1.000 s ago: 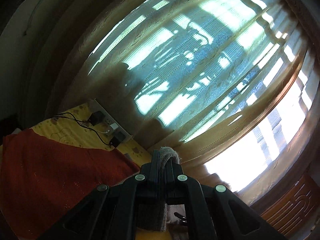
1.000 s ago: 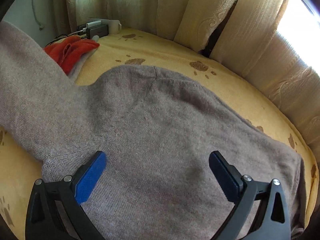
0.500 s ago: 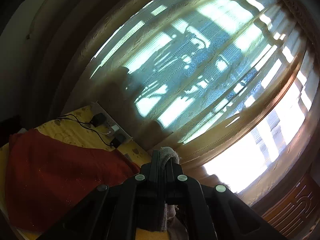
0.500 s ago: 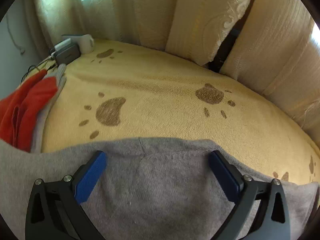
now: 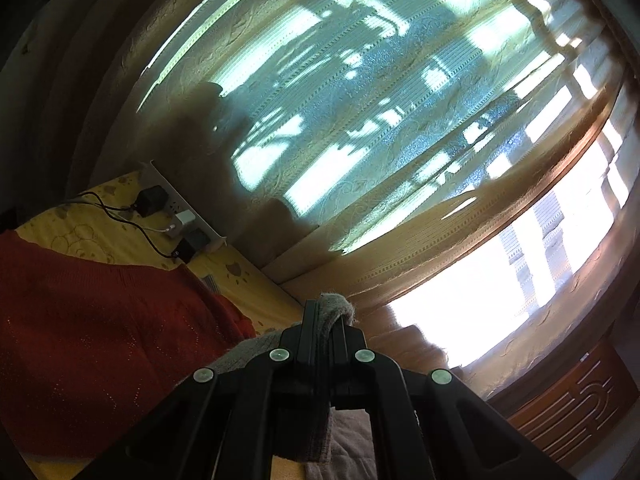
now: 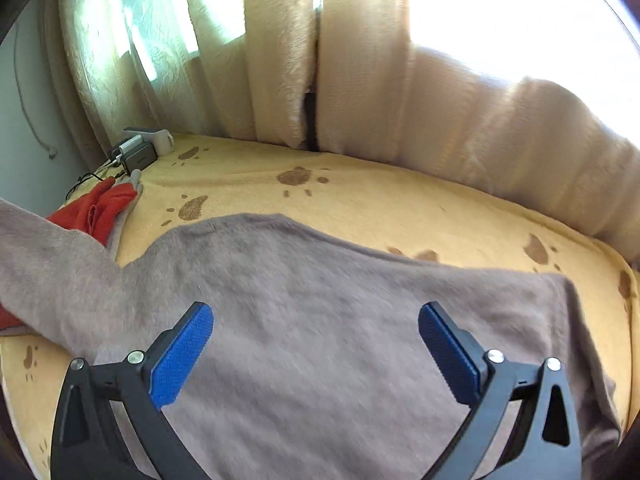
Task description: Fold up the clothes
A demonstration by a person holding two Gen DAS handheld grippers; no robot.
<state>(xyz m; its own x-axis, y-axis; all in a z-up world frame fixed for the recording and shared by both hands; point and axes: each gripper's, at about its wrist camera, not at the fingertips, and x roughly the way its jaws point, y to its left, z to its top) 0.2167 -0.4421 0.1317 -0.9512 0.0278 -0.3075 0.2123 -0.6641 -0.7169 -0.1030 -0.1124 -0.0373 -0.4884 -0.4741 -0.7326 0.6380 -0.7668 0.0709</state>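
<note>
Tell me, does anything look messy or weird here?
Nothing is spilled or broken. The grey knit sweater lies rumpled on the yellow paw-print blanket, one sleeve draped over the red knit garment.

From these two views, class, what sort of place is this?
Probably a bedroom at home: a yellow paw-print bedspread bearing a grey sweater, window curtains right behind it, and a power strip with chargers plugged in.

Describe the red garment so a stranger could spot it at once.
Start at the yellow paw-print bedspread below the curtains. Go to its far left corner, where a power strip sits with chargers plugged in. Just in front of it lies the red garment, bunched up; its bright red sets it apart from the grey-brown sweater spread out beside it.
</note>
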